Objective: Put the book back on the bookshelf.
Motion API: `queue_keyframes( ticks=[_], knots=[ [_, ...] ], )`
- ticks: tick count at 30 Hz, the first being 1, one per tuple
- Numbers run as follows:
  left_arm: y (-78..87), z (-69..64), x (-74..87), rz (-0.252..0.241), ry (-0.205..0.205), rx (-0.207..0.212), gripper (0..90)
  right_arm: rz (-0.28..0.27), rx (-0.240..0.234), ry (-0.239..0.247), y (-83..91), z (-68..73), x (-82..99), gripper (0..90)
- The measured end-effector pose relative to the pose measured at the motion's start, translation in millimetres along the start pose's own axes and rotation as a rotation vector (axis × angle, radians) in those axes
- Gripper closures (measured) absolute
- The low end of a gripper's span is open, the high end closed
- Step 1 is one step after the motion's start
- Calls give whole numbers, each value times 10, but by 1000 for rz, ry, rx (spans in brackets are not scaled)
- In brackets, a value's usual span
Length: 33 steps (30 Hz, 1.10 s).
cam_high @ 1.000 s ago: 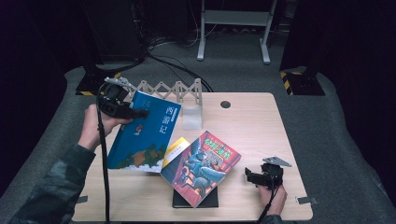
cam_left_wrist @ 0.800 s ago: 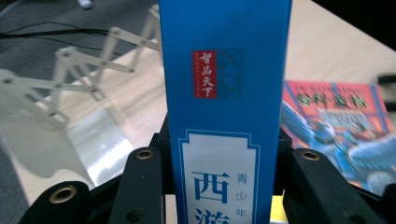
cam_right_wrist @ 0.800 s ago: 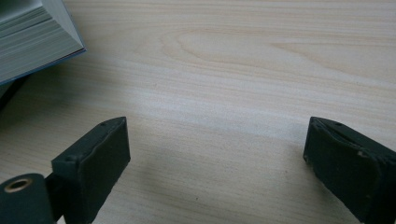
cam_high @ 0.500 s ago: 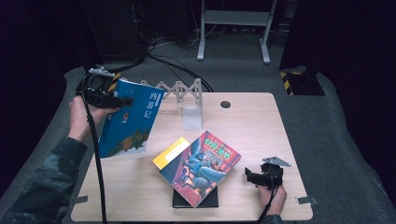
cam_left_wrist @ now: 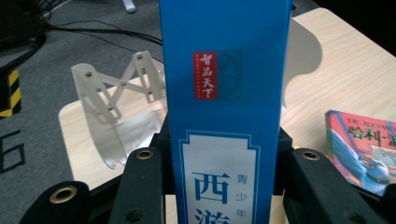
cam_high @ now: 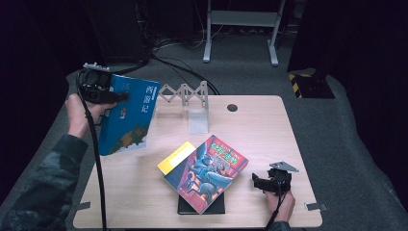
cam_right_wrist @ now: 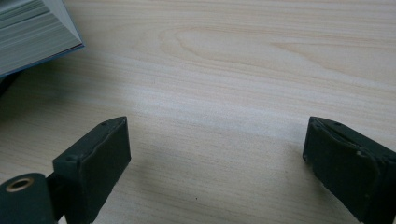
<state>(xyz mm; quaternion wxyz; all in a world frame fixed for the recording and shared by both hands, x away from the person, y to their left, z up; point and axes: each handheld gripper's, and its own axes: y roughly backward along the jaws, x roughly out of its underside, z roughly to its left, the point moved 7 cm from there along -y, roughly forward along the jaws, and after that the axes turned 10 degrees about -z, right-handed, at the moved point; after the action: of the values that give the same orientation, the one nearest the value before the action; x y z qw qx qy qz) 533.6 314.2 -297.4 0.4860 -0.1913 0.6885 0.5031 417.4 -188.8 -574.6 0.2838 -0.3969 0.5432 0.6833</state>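
Blue glossy hardback book [cam_high: 127, 118] (thick, flat-spined) sits clamped in the left gripper [cam_high: 103, 94]; the right gripper [cam_high: 262, 183] gapes wide over pale woodgrain table [cam_high: 260, 130].

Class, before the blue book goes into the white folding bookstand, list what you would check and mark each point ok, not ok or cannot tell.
1. Left hand-held gripper clamped on the blue book: ok, jaws on both covers.
2. Book lifted off the table: ok.
3. White bookstand standing with nothing in it: ok.
4. Stack of books out of the way: ok, nearer the person.
5. Right hand-held gripper out of the way: ok, open, low beside the stack.
6. Book square to the stand: not ok, tilted.
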Motion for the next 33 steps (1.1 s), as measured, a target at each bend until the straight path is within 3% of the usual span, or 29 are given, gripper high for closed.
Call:
queue_keyframes(
  ticks=[1,11,23,33],
  knots=[
    [-20,11,-10,-21,8,-11,618,5,0,3,1,0,2,69],
    [-37,177,-58,-61,58,-62,618,3,1,12,-3,-1,2,69],
    [-5,296,-177,-119,84,-106,618,3,2,12,-5,3,1,71],
    [-99,398,-176,-130,127,-132,618,2,3,12,-4,2,2,72]
  ],
)
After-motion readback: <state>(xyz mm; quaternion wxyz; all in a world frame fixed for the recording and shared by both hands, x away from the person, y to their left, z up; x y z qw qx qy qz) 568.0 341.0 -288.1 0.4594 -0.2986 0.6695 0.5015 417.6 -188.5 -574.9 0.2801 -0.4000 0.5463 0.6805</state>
